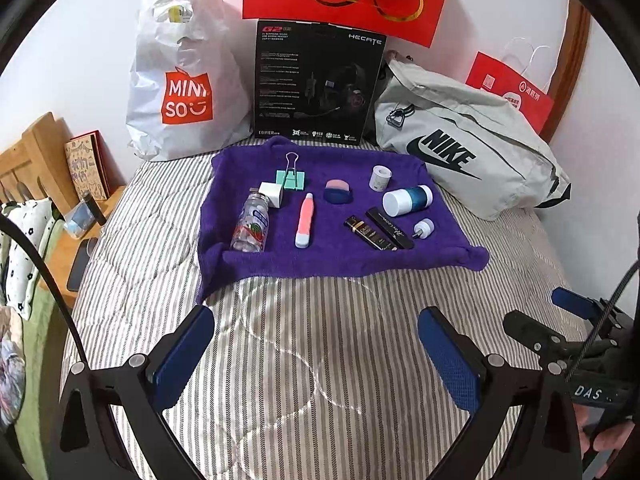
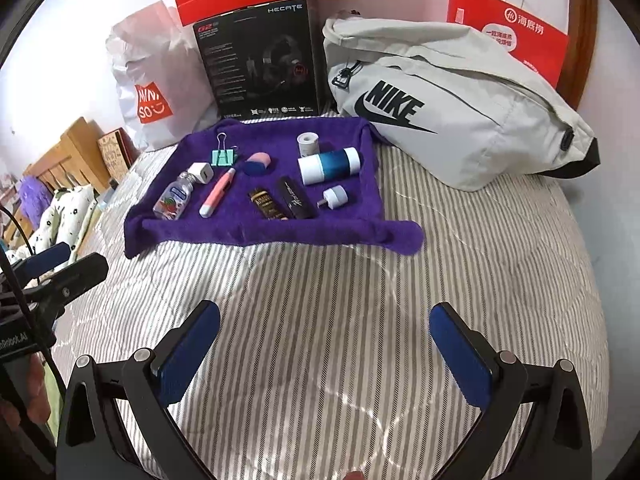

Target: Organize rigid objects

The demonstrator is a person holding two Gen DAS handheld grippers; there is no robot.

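Two grippers (image 1: pixel 316 344) (image 2: pixel 324 344) jaws apart, small items on purple towel (image 1: pixel 340 256)

On the purple towel (image 1: pixel 320 256), a clear bottle (image 1: pixel 251 224) lies at its left edge beside a white charger cube (image 1: pixel 271 193) and teal binder clip (image 1: pixel 295 178). A pink-and-white pen-like tube (image 1: pixel 305 221) lies mid-towel; a white-and-teal cylinder (image 1: pixel 407 199) lies toward its right side, with two dark, possibly cosmetic, tubes (image 1: pixel 380 229) nearer the front.
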